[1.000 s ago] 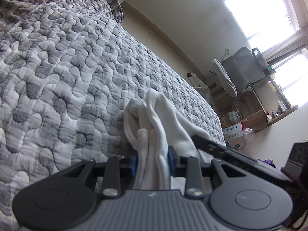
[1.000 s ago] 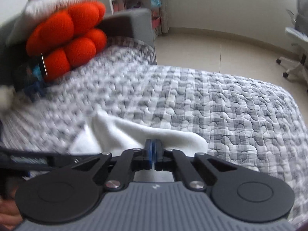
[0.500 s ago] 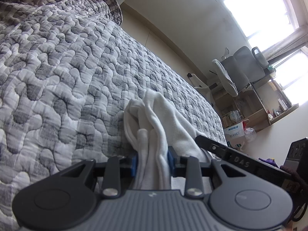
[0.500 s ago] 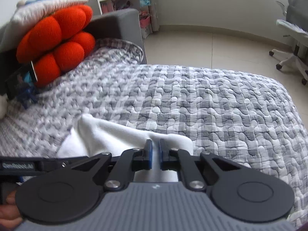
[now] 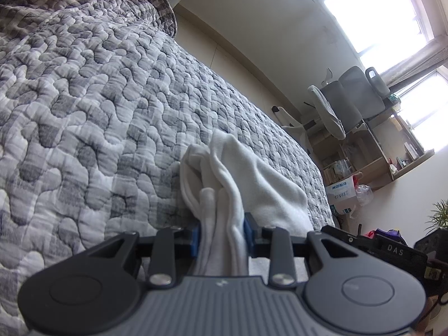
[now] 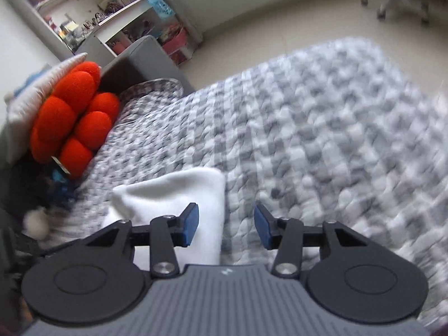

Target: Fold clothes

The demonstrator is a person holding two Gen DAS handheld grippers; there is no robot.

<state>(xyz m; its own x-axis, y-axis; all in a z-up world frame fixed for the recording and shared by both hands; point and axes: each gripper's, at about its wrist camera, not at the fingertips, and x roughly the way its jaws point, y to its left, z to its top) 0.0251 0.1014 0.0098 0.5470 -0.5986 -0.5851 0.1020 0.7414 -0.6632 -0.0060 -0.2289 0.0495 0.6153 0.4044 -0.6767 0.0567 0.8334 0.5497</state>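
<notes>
Holding a bunched wad of white garment (image 5: 224,196), the left gripper (image 5: 222,231) is clamped on several layers of the cloth, its blue pads pressed into the fabric from both sides, the folds running back between the jaws toward the gripper body. In the left wrist view the free part of the garment pokes out beyond the fingertips and drapes to the right and down onto the bed quilt (image 5: 84,112), so the cloth sits dead centre of that gripper, touching both pads. In the right wrist view the right gripper (image 6: 226,225) has its jaws set well apart with nothing between them; the garment (image 6: 179,193) shows as a flat white slab with a fairly straight right edge, lying on the quilt (image 6: 322,140) just left of the gap, partly behind the left pad, and not gripped by it. That view is motion-blurred, so fine creases cannot be read. Progress, as a judgement: the cloth looks doubled over at least once, with layers stacked at the left gripper and a clean fold-like edge near the right one, so some folding seems to be in place, but one end is bunched and pinched rather than laid flat, so the fold does not look finished or squared off. Whether this is a mid fold or a last tidy-up the pictures do not settle. An orange pillow (image 6: 72,117) sits far left at the head of the bed, well apart from the garment.
</notes>
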